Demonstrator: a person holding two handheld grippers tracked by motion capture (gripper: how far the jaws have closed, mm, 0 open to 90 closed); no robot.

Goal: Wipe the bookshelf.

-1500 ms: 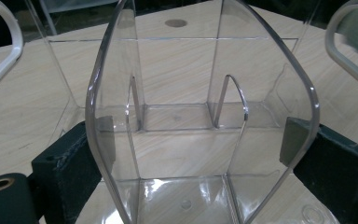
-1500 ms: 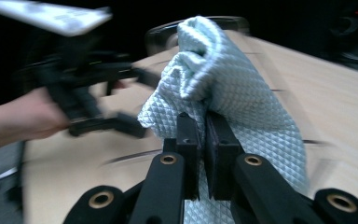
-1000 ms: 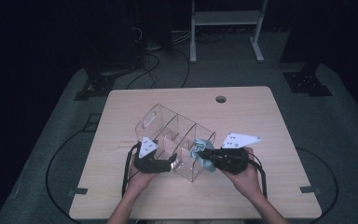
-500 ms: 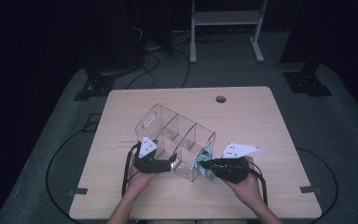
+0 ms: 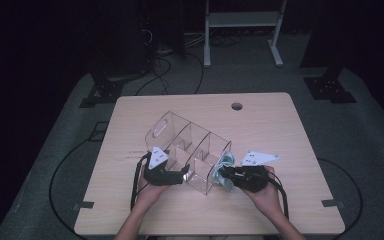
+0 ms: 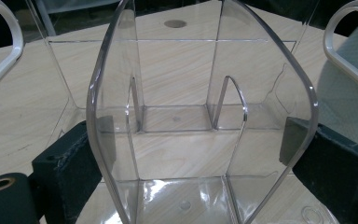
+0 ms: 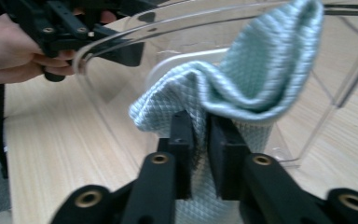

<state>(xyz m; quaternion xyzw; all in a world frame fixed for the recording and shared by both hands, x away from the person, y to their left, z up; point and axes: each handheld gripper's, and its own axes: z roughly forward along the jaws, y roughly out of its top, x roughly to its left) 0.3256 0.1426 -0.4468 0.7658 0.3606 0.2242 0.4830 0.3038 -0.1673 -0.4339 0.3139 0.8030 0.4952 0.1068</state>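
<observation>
A dark room with cables on grey flooring surrounds a pale wooden counter (image 5: 290, 130). High view: a clear acrylic organizer (image 5: 187, 150) sits toward the counter's near edge, the left tool (image 5: 177, 176) at its near-left end, the right tool (image 5: 226, 175) at its near-right end beside a pale green cloth (image 5: 225, 165).

Left gripper view: black pads (image 6: 70, 163) clamp the organizer's end wall from both sides.

Right gripper view: the right tool (image 7: 201, 140), its jaws having just been opening, has a fold of the cloth (image 7: 251, 79) between its narrowly parted pads, the cloth draped against the organizer's rim.
</observation>
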